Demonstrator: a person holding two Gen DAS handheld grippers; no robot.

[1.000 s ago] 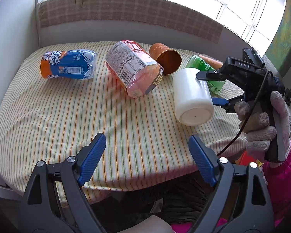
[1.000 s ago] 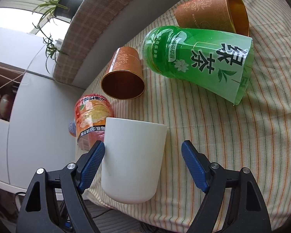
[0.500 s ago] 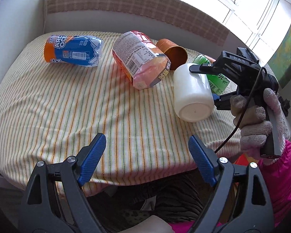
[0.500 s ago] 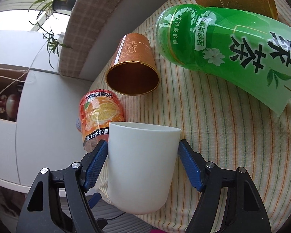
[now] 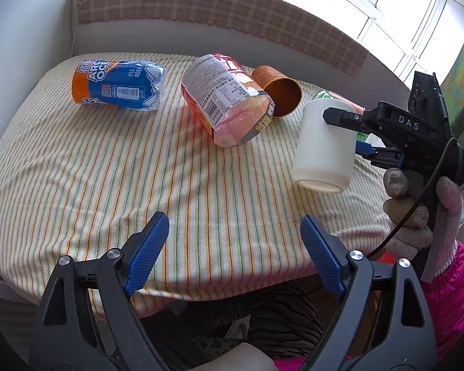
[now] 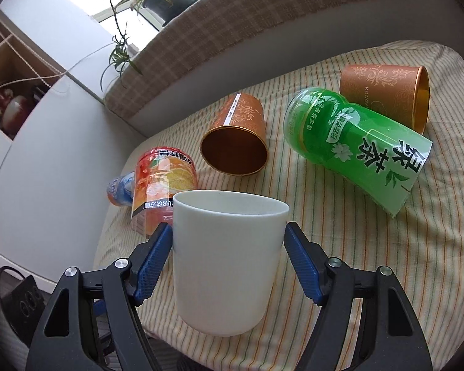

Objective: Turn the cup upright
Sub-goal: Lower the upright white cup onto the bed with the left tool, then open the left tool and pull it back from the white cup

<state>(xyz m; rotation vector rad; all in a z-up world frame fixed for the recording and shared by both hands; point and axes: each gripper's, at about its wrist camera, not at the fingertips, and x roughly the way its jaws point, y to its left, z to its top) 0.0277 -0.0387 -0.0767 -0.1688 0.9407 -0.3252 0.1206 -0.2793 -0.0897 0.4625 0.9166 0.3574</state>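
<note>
The white cup [image 6: 224, 259] is clamped, lifted and tilted, in the right claw [image 6: 227, 244]; the left claw [image 5: 233, 244] is held wide open, empty. The gloved hand [image 5: 417, 213] is seen only from the left wrist.

The right gripper [image 6: 229, 259] clamps a plain white plastic cup [image 6: 225, 259], its blue pads [image 6: 300, 262] pressed against both sides, mouth up, above the striped tablecloth [image 6: 386, 262]. Beyond lie a copper paper cup [image 6: 236, 139], a green tea bottle [image 6: 355, 151] and an orange juice bottle [image 6: 161, 176].
</note>
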